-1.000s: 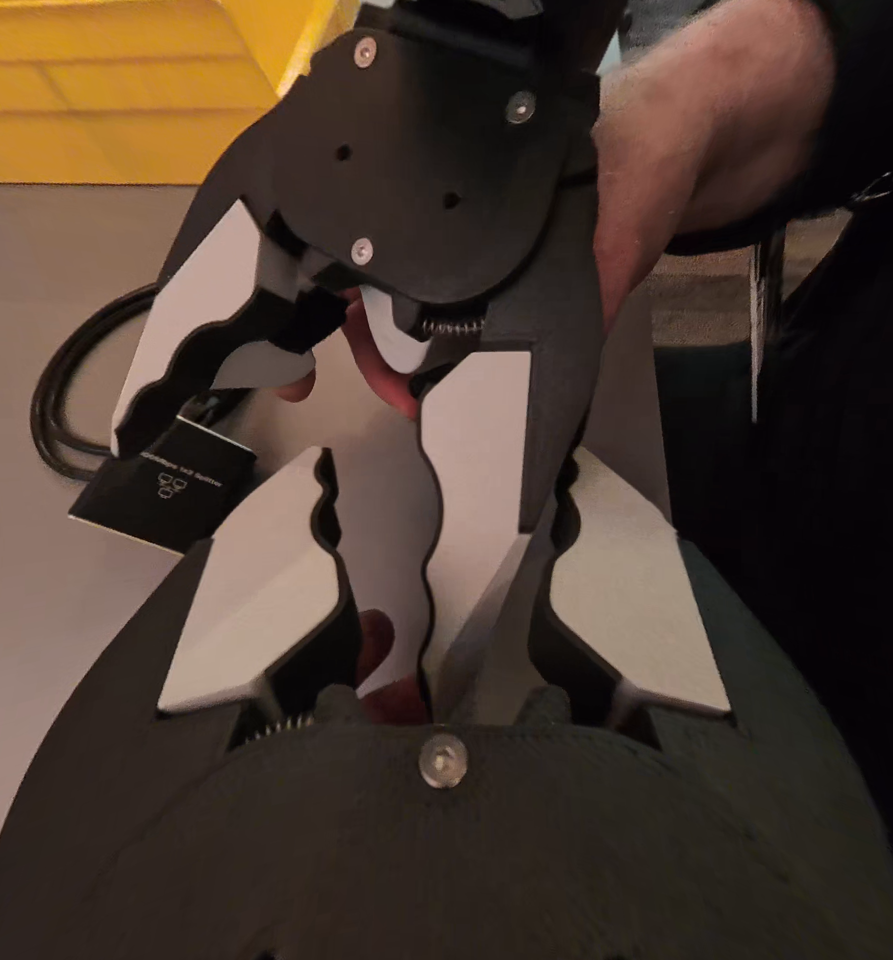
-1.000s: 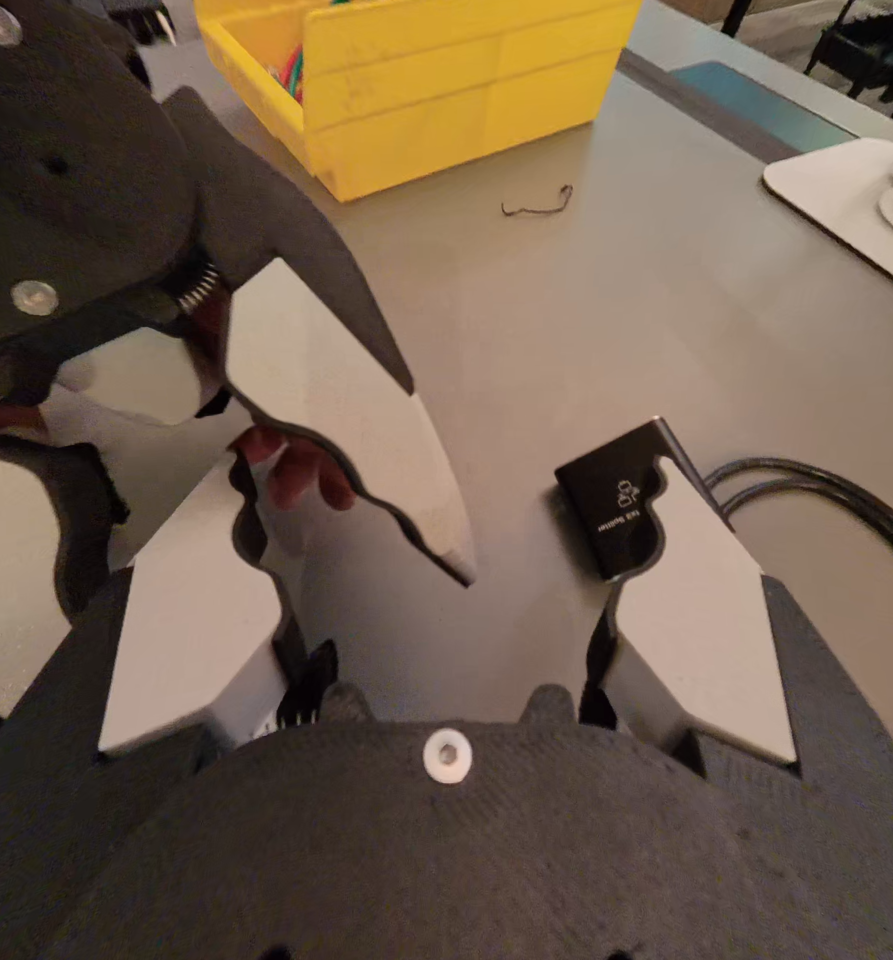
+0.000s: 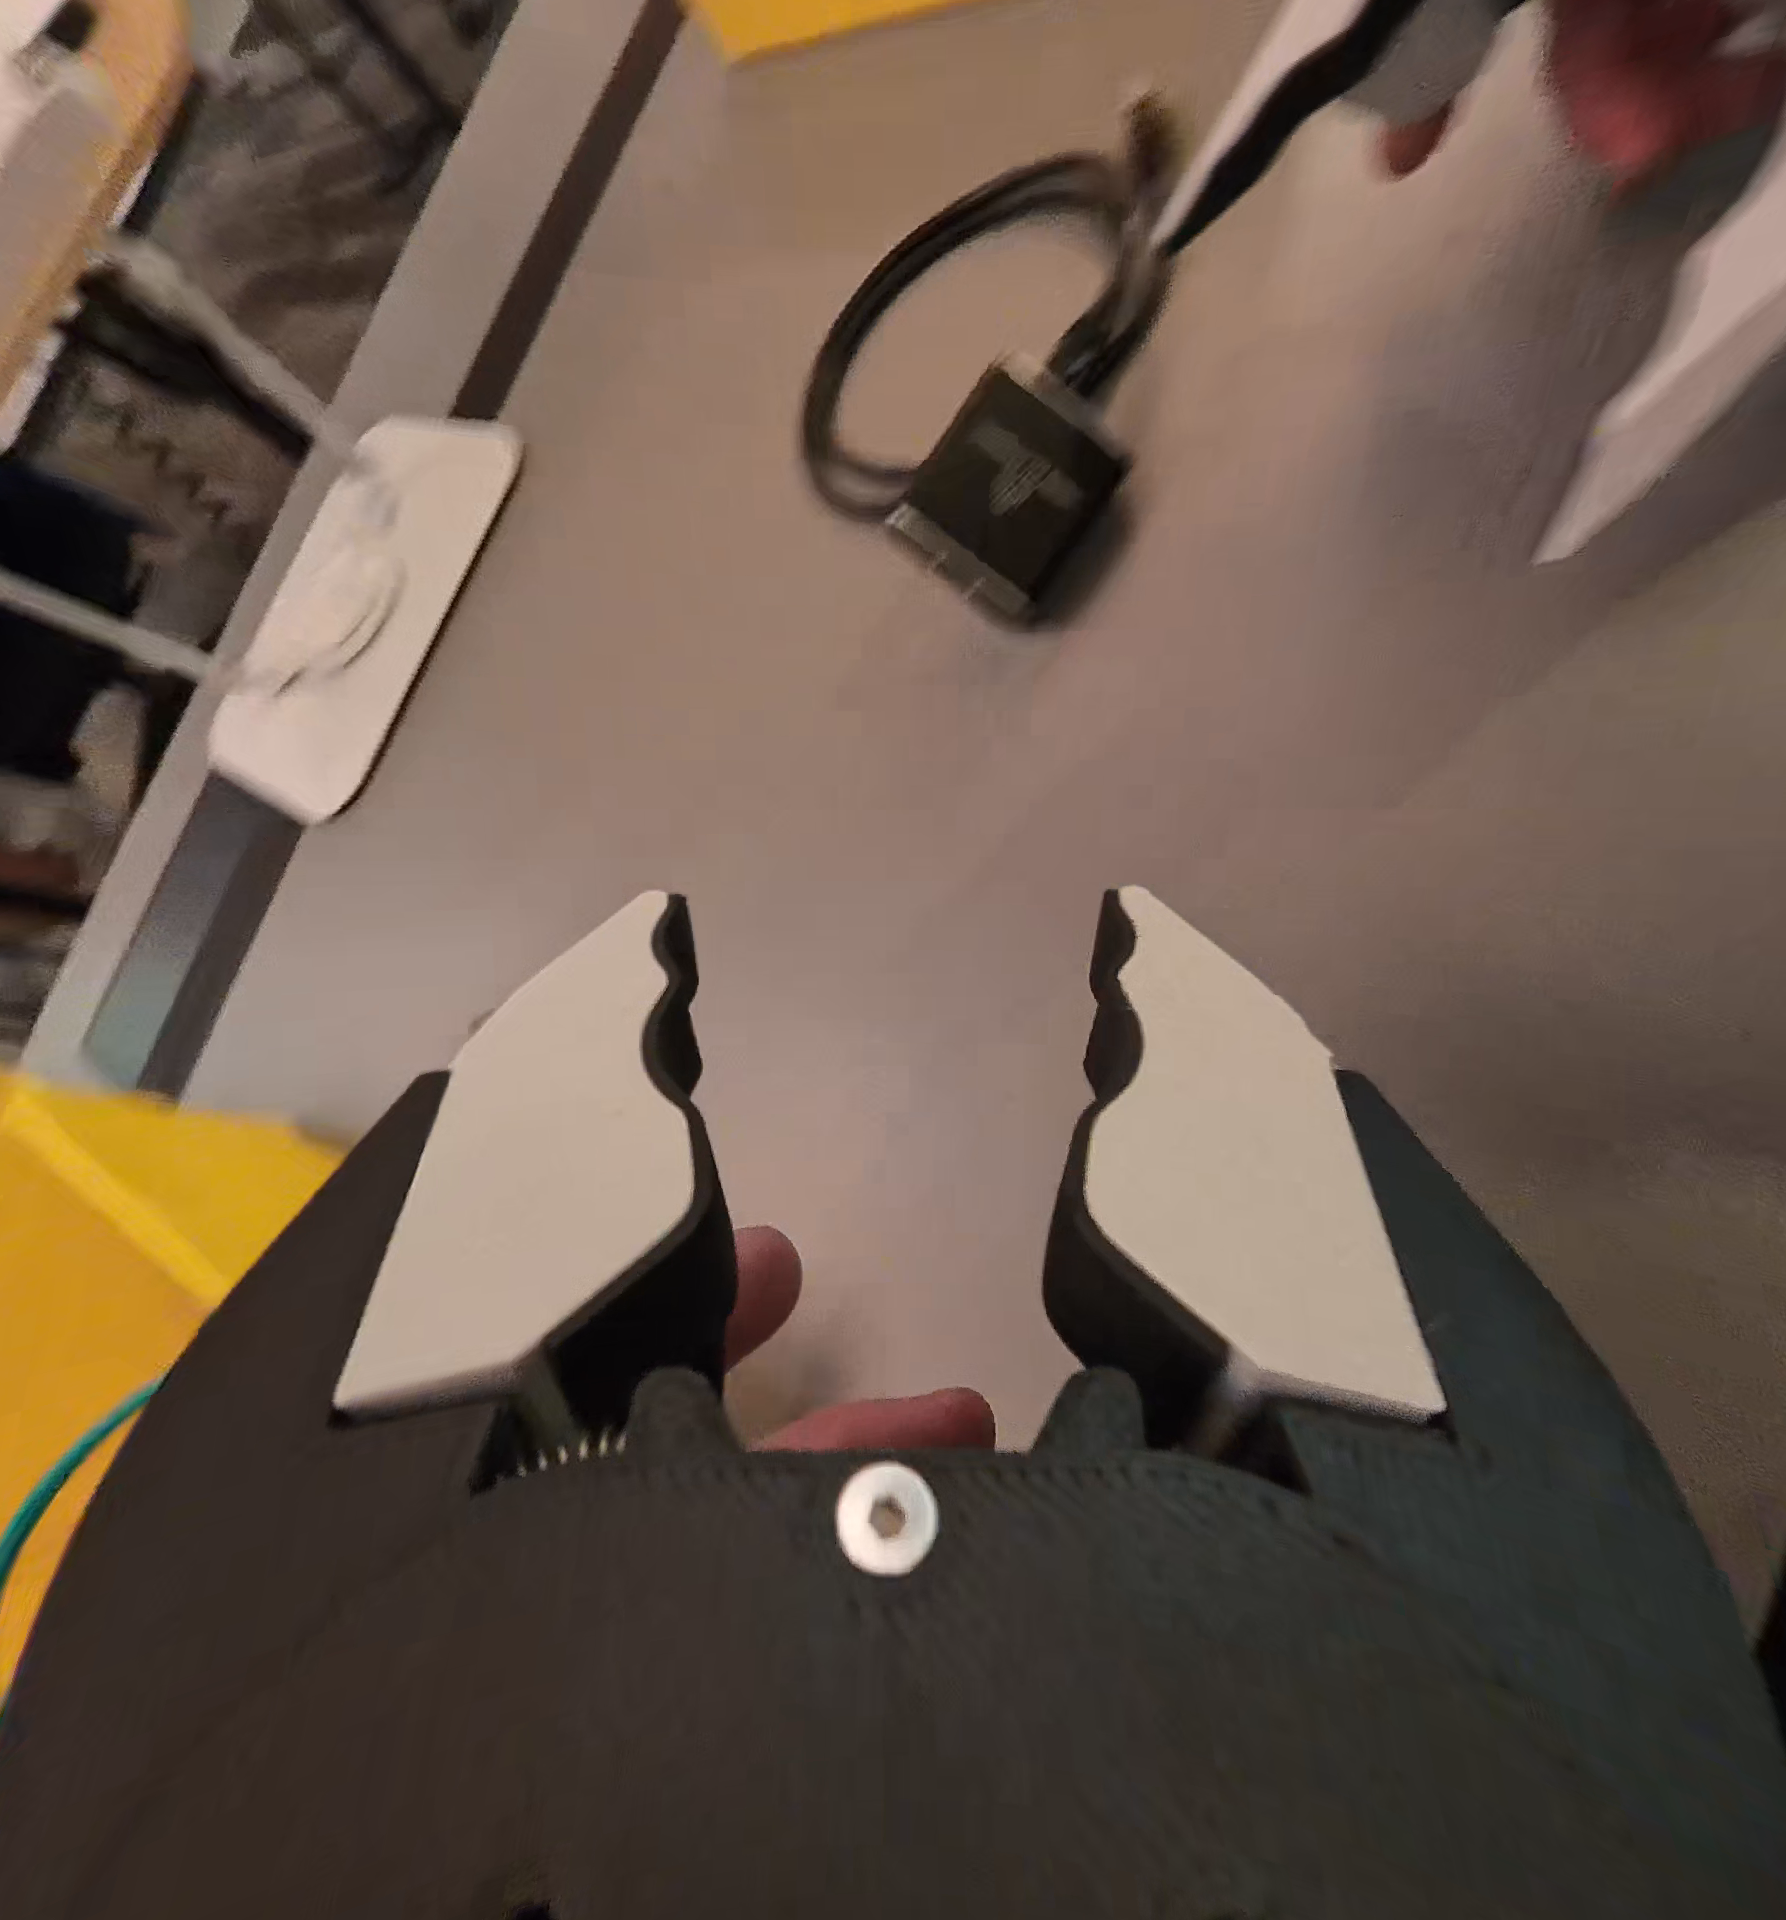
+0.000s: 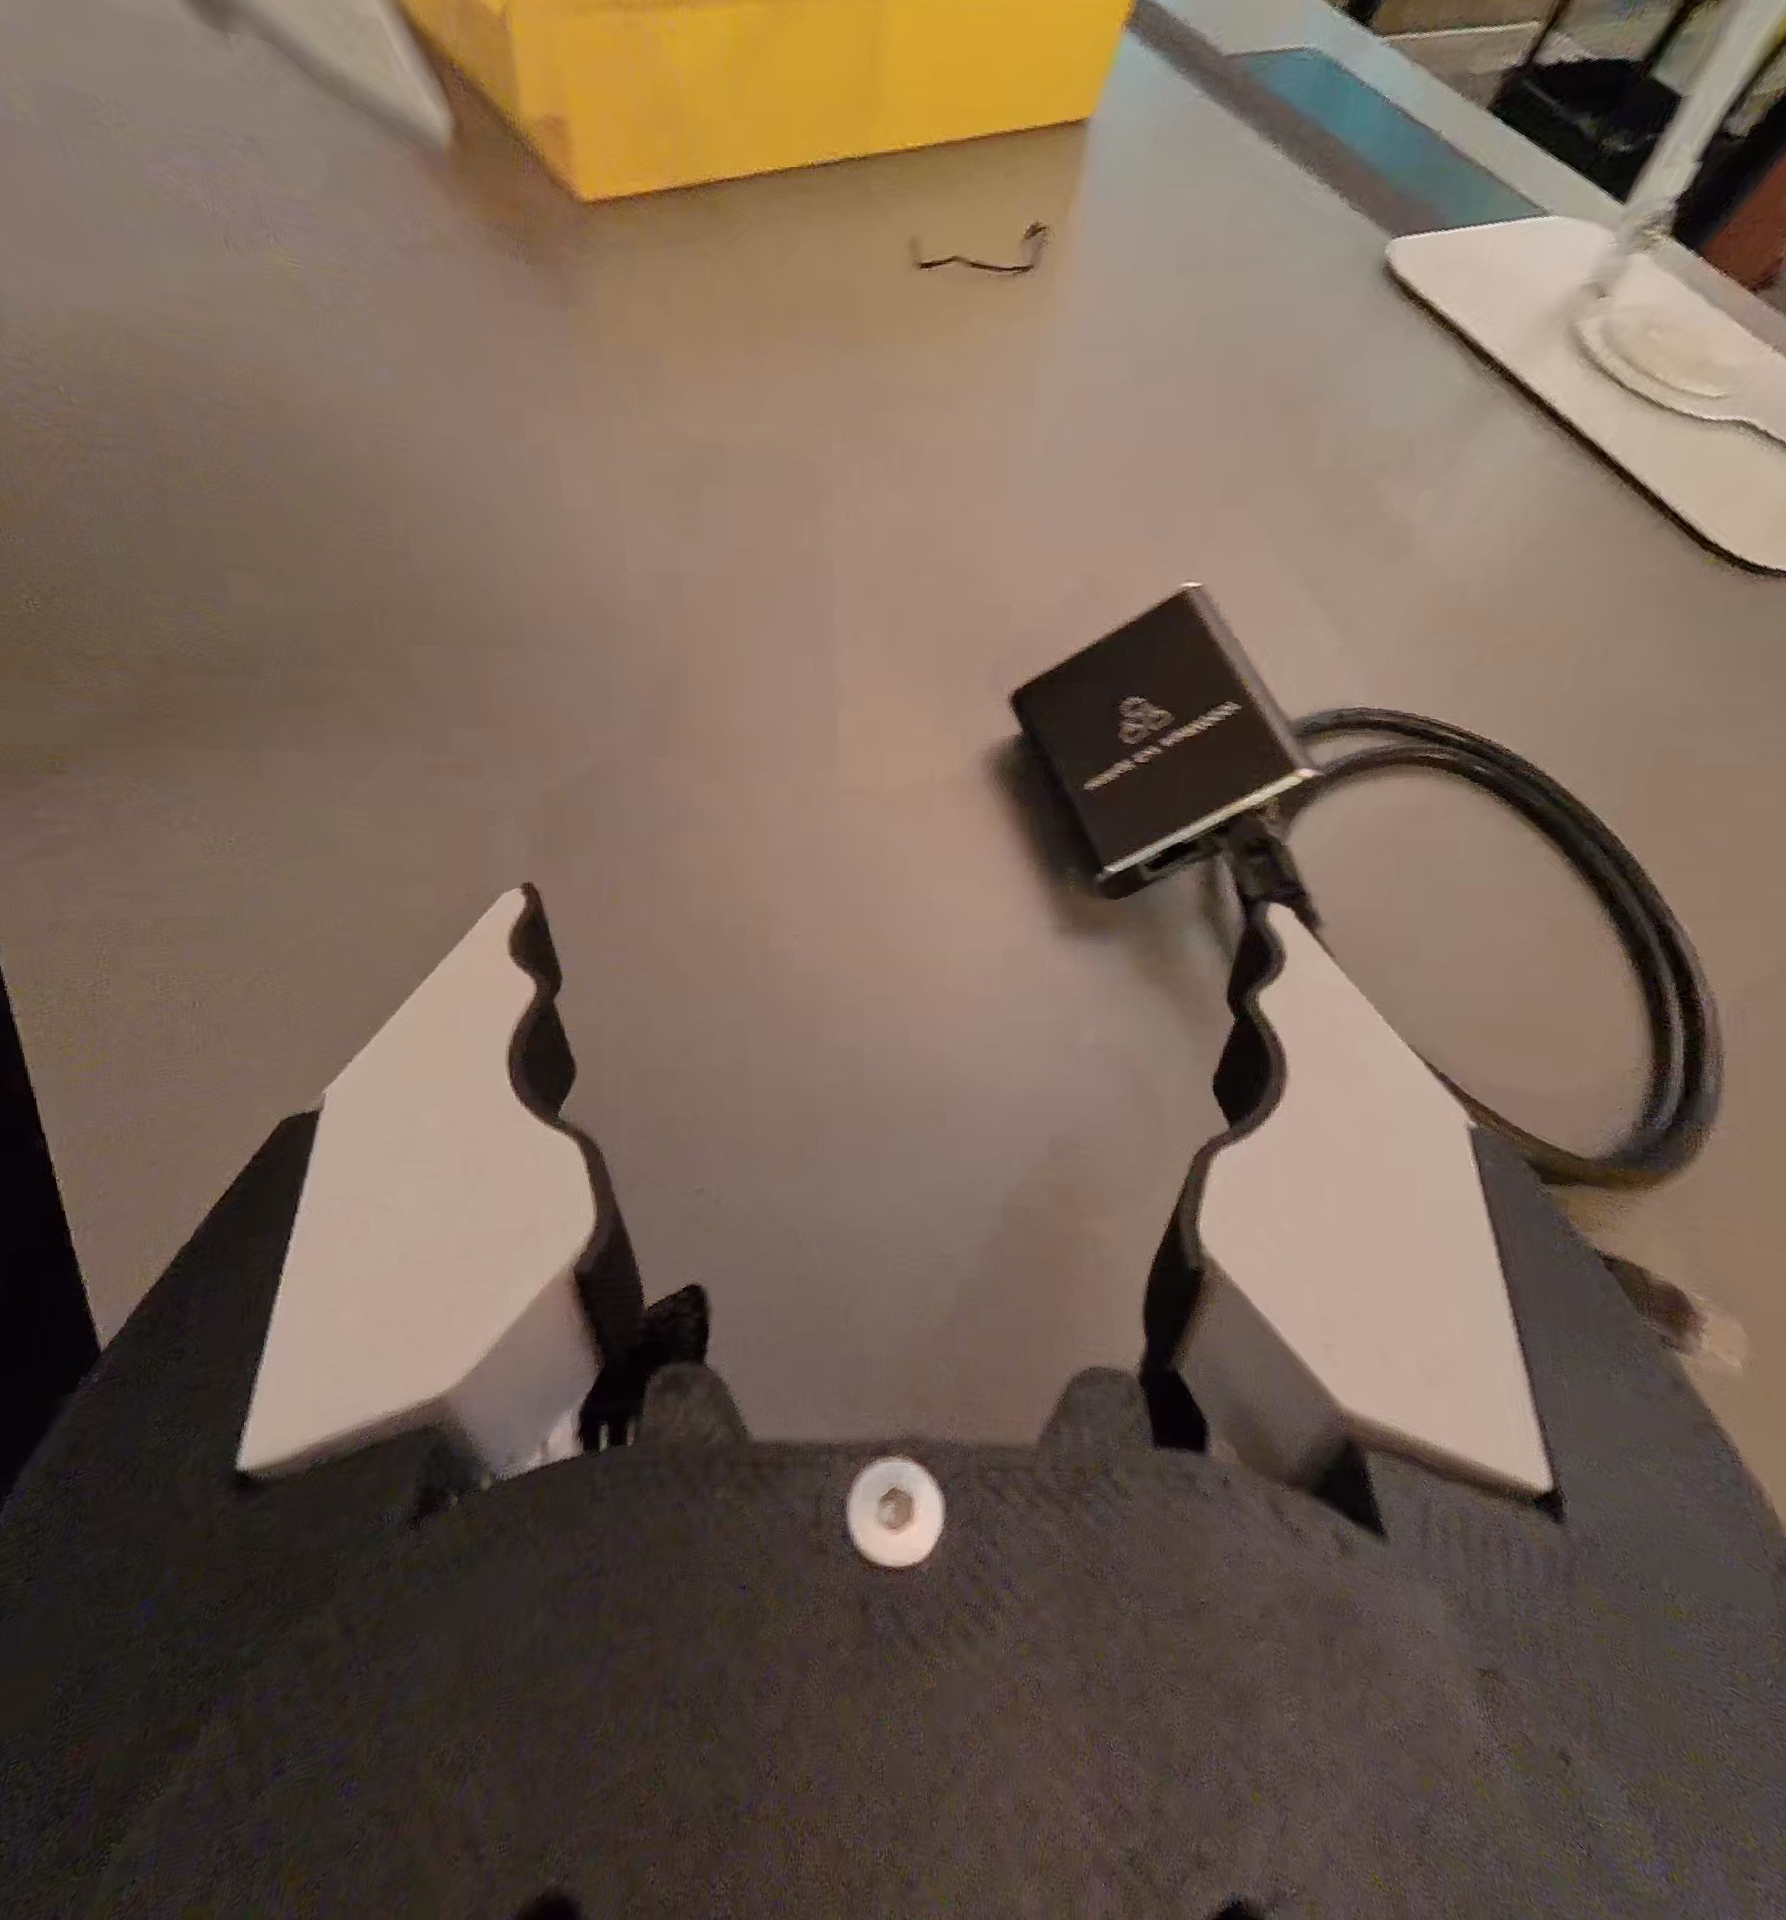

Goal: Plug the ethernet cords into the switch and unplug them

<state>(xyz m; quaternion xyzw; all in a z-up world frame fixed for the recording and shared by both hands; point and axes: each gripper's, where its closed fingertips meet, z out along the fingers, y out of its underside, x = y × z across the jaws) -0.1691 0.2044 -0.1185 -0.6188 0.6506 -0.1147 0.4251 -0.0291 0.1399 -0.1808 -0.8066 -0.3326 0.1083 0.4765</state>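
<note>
- The left gripper (image 3: 894,914) stands with its fingers (image 3: 546,1143) spread wide and nothing between them, over bare grey counter (image 3: 868,748).
- The right gripper (image 4: 894,914) is likewise wide apart and empty; in its own view its right-hand finger tip sits just below the switch's port face.
- The switch (image 4: 1164,732), a small black box, lies flat at right of centre in the right wrist view, and at upper centre in the left wrist view (blurred there).
- A black ethernet cord (image 4: 1637,935) loops in a coil to the right of the switch; one end meets the port side, though whether it is seated I cannot tell.
- A plug end (image 4: 1699,1330) lies loose at the right edge, low down.
- Open counter fills the middle and left of the right wrist view; its far edge runs along the upper right.
- A white tray (image 4: 1554,343) sits by that edge, with something clear on it.
- A yellow bin (image 4: 806,94) stands at top centre; the left wrist view shows a green wire (image 3: 27,1538) in a yellow bin at lower left.
- A small dark wire scrap (image 4: 982,260) lies just below the bin.
</note>
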